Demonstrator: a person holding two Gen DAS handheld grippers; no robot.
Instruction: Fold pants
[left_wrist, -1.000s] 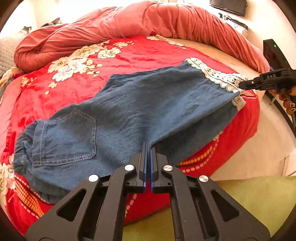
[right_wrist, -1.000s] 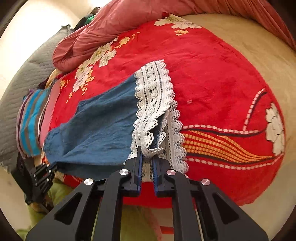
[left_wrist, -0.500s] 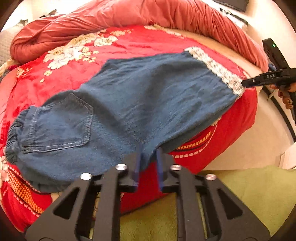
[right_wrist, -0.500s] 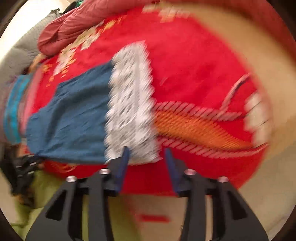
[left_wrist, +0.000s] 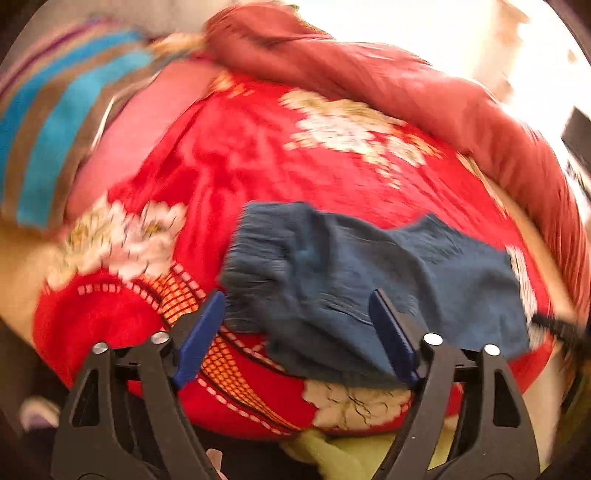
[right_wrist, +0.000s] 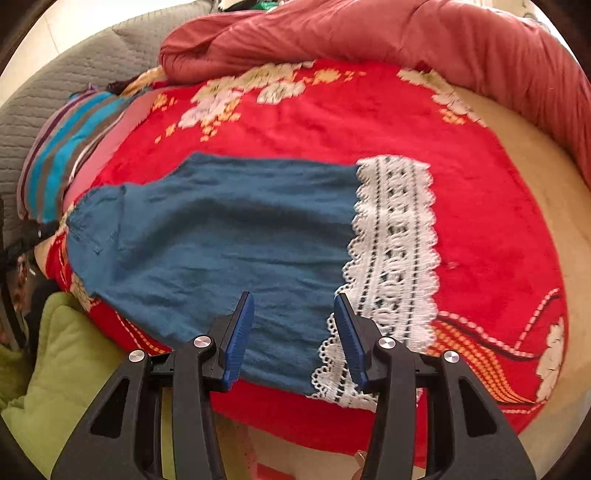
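Blue denim pants (right_wrist: 229, 243) with a white lace hem (right_wrist: 395, 251) lie flat on the red floral blanket (right_wrist: 369, 110), folded in half lengthwise. My right gripper (right_wrist: 293, 332) is open and empty, over the near edge of the legs just left of the lace. In the blurred left wrist view the pants (left_wrist: 362, 280) show with the gathered waistband (left_wrist: 247, 258) nearest. My left gripper (left_wrist: 295, 332) is wide open and empty, right by the waist end. The right gripper's tip shows at the far right of the left wrist view (left_wrist: 554, 328).
A rolled pink-red quilt (right_wrist: 369, 33) lies along the far side of the bed. A striped blue and brown pillow (right_wrist: 62, 147) and a grey headboard (right_wrist: 74, 74) are at the left. A green cushion (right_wrist: 62, 354) sits below the bed's near edge.
Both grippers let go of the pants and opened wide. The left gripper swung left to the waistband end. The right gripper pulled back and left from the lace hem.
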